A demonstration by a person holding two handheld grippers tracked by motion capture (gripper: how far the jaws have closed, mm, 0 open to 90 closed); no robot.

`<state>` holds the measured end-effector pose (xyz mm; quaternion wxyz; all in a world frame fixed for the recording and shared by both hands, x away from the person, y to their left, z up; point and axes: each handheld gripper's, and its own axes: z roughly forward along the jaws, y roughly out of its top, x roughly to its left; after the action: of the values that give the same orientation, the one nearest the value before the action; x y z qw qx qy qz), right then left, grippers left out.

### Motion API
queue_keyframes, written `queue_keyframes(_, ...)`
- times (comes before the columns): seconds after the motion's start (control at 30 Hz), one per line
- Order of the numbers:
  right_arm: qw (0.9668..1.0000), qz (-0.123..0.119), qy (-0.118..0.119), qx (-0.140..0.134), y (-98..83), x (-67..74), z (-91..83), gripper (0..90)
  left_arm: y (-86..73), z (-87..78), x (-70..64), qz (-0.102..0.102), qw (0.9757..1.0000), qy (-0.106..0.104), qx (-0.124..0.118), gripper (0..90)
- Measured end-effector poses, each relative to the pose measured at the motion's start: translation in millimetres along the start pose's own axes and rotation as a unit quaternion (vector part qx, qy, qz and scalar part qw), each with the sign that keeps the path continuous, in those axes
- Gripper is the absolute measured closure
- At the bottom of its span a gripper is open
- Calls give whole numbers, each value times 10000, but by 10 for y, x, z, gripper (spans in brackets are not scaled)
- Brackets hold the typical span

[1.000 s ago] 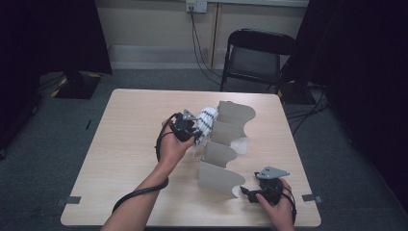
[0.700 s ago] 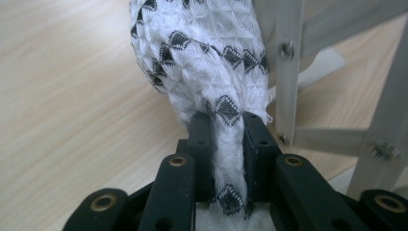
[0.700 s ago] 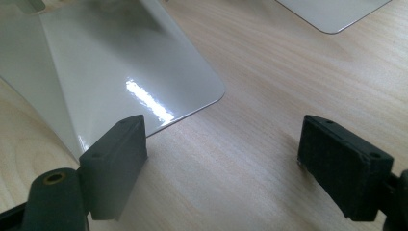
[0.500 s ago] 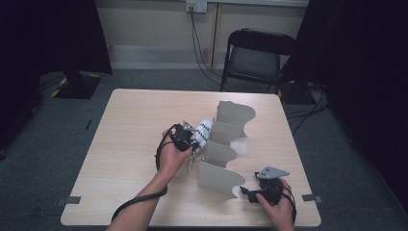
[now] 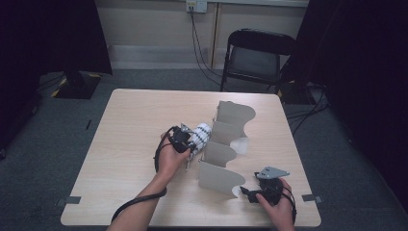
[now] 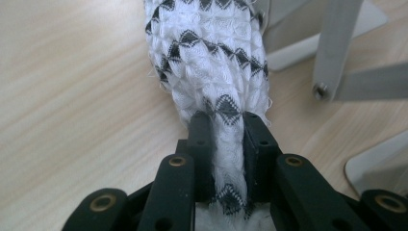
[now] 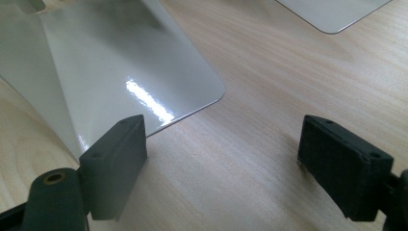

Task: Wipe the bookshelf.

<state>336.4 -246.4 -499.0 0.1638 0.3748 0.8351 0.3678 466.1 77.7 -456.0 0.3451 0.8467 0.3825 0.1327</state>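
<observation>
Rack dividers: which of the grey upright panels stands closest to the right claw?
The nearest-to-person panel, last in the row; its rounded base plate lies just beside the open right claw. The other panels stand farther up the table.

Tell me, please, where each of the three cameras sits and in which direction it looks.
High view: above the person's side, looking forward and down on the table; both forearms enter from below.
Left gripper view: rides the left gripper, looking along jaws shut on the black-and-white cloth.
Right gripper view: rides the right gripper, jaws open over the tabletop beside a metal divider's foot.
Shared: the high view and the left gripper view both show the cloth beside the divider rack.
</observation>
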Motion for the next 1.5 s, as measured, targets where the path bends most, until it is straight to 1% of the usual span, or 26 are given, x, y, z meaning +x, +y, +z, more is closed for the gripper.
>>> queue_keyframes(0.03,10000,0,1,-2,0,0,0,164,28,-12,-7,4,10000,1,22,764)
queue_keyframes(0.1,10000,-3,4,-2,0,1,0,164,100,-24,-22,-4,10000,-23,-95,764)
queue_keyframes(0.27,10000,-7,8,-1,0,0,0,164,280,-92,-39,23,9996,-68,-269,764)
queue_keyframes(0.33,10000,-11,9,-2,0,0,0,164,329,-127,-42,-46,9992,-80,-385,764)
queue_keyframes(0.4,10000,-14,10,-4,0,0,1,164,372,-174,-36,8,9991,-74,-426,764)
queue_keyframes(0.47,10000,-12,12,-2,0,0,0,164,409,-216,-46,-1,9985,-64,-541,764)
queue_keyframes(0.5,10000,-14,9,-4,0,0,1,164,427,-243,-43,52,9985,-59,-539,764)
queue_keyframes(0.53,10000,-8,11,-1,0,1,0,164,444,-263,-51,18,9979,-57,-646,764)
queue_keyframes(0.6,10000,-13,9,-3,0,1,0,164,482,-311,-56,65,9974,-31,-717,764)
queue_keyframes(0.63,10000,-12,9,-4,0,1,0,164,509,-344,-65,65,9966,-31,-817,764)
queue_keyframes(0.7,10000,-11,10,-2,0,1,0,164,551,-394,-73,120,9957,-23,-914,764)
queue_keyframes(0.8,10000,-12,10,-2,0,1,0,164,606,-467,-74,137,9945,23,-1036,764)
queue_keyframes(0.83,10000,-12,10,-2,0,1,0,164,624,-490,-70,169,9941,43,-1073,764)
queue_keyframes(0.87,10000,-12,11,-3,0,1,0,164,638,-507,-74,142,9932,45,-1151,764)
queue_keyframes(0.93,10000,-14,9,-4,0,0,1,164,669,-546,-71,157,9924,69,-1222,764)
queue_keyframes(1.03,10000,-11,10,-1,0,1,0,164,697,-549,-73,238,9924,105,-1206,763)
queue_keyframes(1.17,10000,-13,10,-1,0,1,0,164,687,-489,-65,281,9926,107,-1179,763)
queue_keyframes(1.27,10000,-15,10,-4,0,0,0,164,680,-469,-64,271,9925,118,-1190,763)
queue_keyframes(1.37,10000,-14,11,-3,0,0,0,164,706,-515,-67,316,9912,150,-1275,764)
queue_keyframes(1.43,10000,-13,12,-2,0,1,0,164,737,-576,-73,332,9896,147,-1391,764)
queue_keyframes(1.5,10000,-17,8,-3,0,0,1,164,766,-623,-79,358,9885,143,-1462,763)
